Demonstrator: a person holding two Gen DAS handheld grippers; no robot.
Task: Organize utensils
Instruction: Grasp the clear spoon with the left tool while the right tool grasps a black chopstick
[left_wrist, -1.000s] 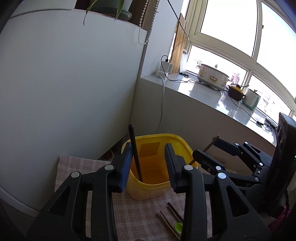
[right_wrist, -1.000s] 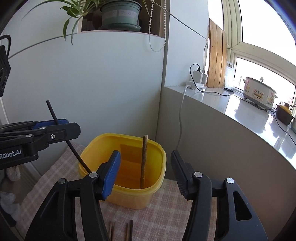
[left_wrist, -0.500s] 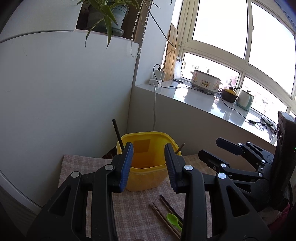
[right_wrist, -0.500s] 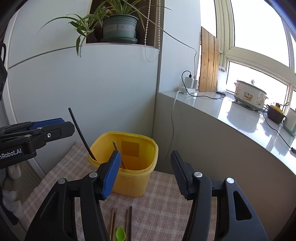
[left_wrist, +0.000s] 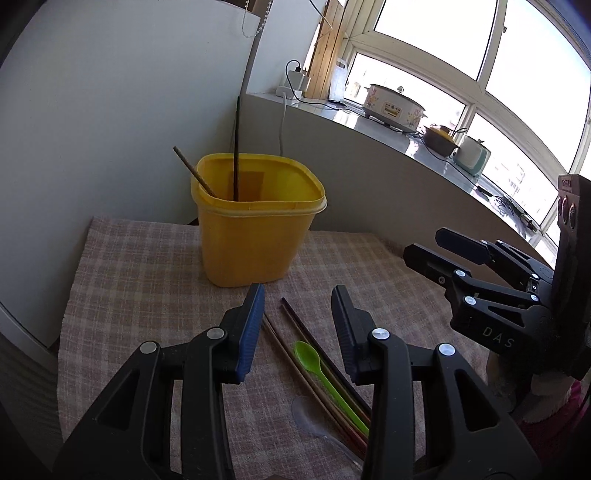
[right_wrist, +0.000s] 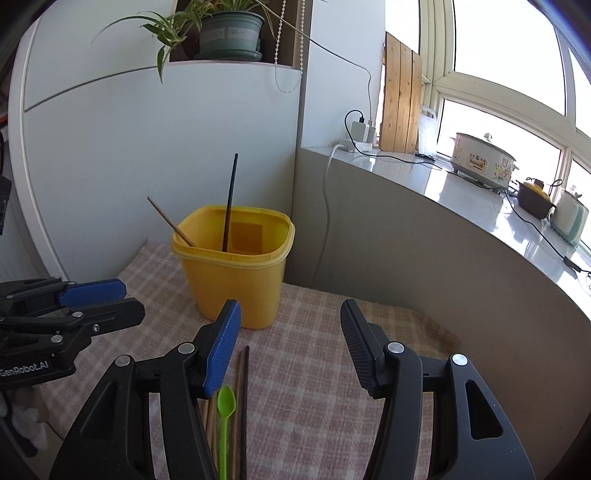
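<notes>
A yellow plastic tub (left_wrist: 255, 229) stands on a pink-and-white checked cloth (left_wrist: 147, 266) by a white wall, holding two chopsticks: a black one (left_wrist: 236, 147) near upright and a brown wooden one (left_wrist: 194, 171) leaning over the left rim. Both black two-finger grippers with blue pads hover empty above the cloth, the left gripper (left_wrist: 297, 325) and the right gripper (right_wrist: 290, 343) each with jaws spread. Beneath them lie several dark and brown chopsticks (left_wrist: 314, 354), a lime-green plastic spoon (left_wrist: 314, 362) and a clear plastic spoon (left_wrist: 310, 417), short of the tub.
</notes>
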